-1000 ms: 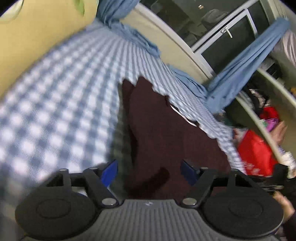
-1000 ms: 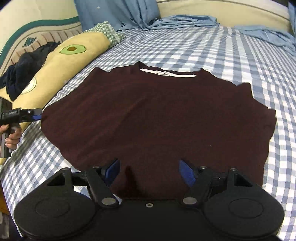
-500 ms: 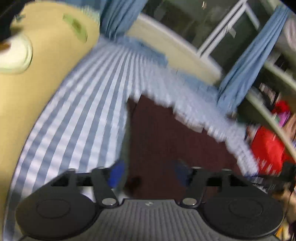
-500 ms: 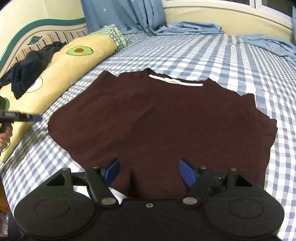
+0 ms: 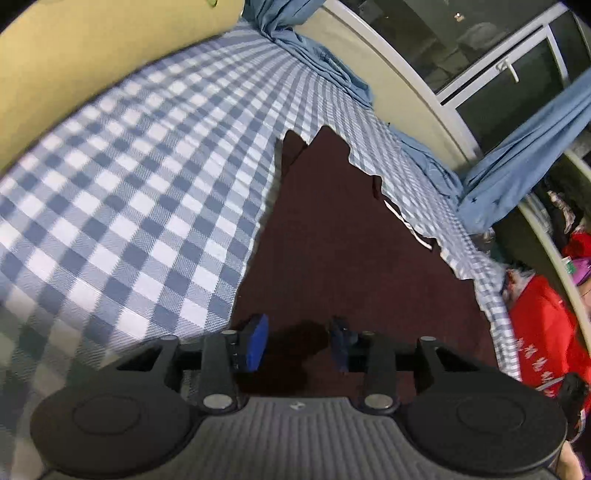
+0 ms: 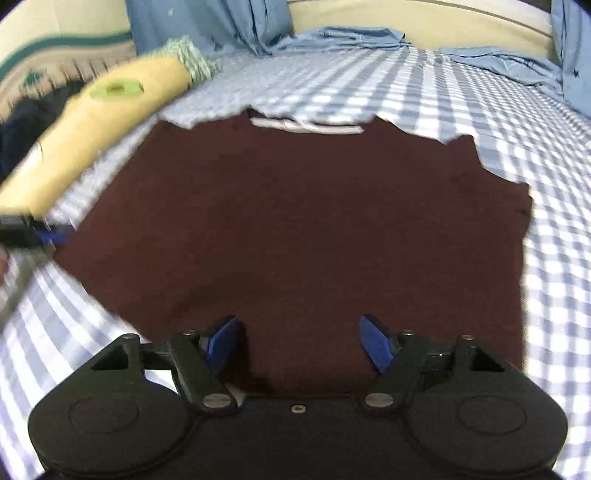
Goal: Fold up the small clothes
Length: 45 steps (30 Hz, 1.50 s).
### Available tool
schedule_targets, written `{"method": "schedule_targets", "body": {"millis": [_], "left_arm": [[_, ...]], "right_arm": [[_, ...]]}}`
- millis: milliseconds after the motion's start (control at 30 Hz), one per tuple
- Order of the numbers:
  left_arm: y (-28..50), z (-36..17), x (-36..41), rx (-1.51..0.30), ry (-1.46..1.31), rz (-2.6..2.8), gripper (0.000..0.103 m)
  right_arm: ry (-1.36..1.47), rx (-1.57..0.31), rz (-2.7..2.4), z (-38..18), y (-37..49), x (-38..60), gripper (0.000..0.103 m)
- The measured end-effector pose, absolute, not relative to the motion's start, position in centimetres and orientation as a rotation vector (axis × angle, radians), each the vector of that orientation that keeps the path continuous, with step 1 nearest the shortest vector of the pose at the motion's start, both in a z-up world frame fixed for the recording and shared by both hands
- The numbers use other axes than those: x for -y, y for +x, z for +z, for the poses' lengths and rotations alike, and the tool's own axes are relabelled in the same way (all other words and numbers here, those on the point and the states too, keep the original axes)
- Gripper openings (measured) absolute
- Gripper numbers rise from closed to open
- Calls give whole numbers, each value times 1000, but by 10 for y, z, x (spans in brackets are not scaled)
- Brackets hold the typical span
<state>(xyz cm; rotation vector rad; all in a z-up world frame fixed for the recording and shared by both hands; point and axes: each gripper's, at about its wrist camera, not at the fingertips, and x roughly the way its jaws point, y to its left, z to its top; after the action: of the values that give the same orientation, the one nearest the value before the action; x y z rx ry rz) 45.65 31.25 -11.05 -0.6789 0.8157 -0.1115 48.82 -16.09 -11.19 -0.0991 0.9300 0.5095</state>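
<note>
— So, where is the shirt lying?

— The dark maroon shirt (image 6: 295, 236) is lying spread flat on the bed (image 6: 517, 110), which is wearing a blue-and-white checked sheet. In the right wrist view it is filling the middle of the frame, with its white collar strip (image 6: 306, 127) sitting toward the top centre.

— And the right tool?

— The right tool (image 6: 299, 343) is sitting at the bottom of the frame over the shirt's near hem, with its jaws spread wide and nothing between the blue pads (image 6: 375, 343).

— What is the left one doing?

— In the left wrist view the left tool (image 5: 299, 343) is sitting at the bottom centre, right at the shirt's (image 5: 351, 258) edge. Its pads (image 5: 255, 343) are standing partly apart, with dark cloth showing in the gap; I cannot tell whether it is pinching any cloth. In the right wrist view it (image 6: 55, 236) is showing blurred at the left edge, touching the shirt's side.

— Anything else lying around?

— A yellow avocado-print pillow (image 6: 92, 129) is lying in the upper left, with a dark bundle of clothing (image 6: 22, 125) beside it. Blue curtains (image 6: 207, 22) are hanging along the top, and something red (image 5: 546, 332) is showing at the lower right of the left view.
</note>
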Motion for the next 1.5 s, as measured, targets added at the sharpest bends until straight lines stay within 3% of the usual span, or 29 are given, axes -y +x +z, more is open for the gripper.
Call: {"method": "schedule_targets", "body": {"millis": [33,67,300,400,567,733,1100,1500], "left_arm": [[452,-103,-308,-801,-652,-102,73],[446,-94,-304,-787,-628,-87,80],[433,-53,-247,-715,-394,-85,93],[436,-59,-237,-762,-379,-65,93],[422,-54,-242,-757,-366,-52,93],[407,-35,-243,-718,-294,-11,97],[376,-16,-222,-699,-115,-8,101],[390,-23,-239,-732,-123,-27,102]], "right_arm": [[-122,-924,506,-113,484,164,75],[-126,-917,503,-112,481,167,75],[-43,-852,435,-99,471,202,74],[-91,-917,441,-119,474,207,73],[-131,-893,414,-94,450,204,75],[-325,-705,408,-46,390,163,102],[-235,-660,338,-25,367,123,102],[-131,-642,271,-22,358,120,102]]}}
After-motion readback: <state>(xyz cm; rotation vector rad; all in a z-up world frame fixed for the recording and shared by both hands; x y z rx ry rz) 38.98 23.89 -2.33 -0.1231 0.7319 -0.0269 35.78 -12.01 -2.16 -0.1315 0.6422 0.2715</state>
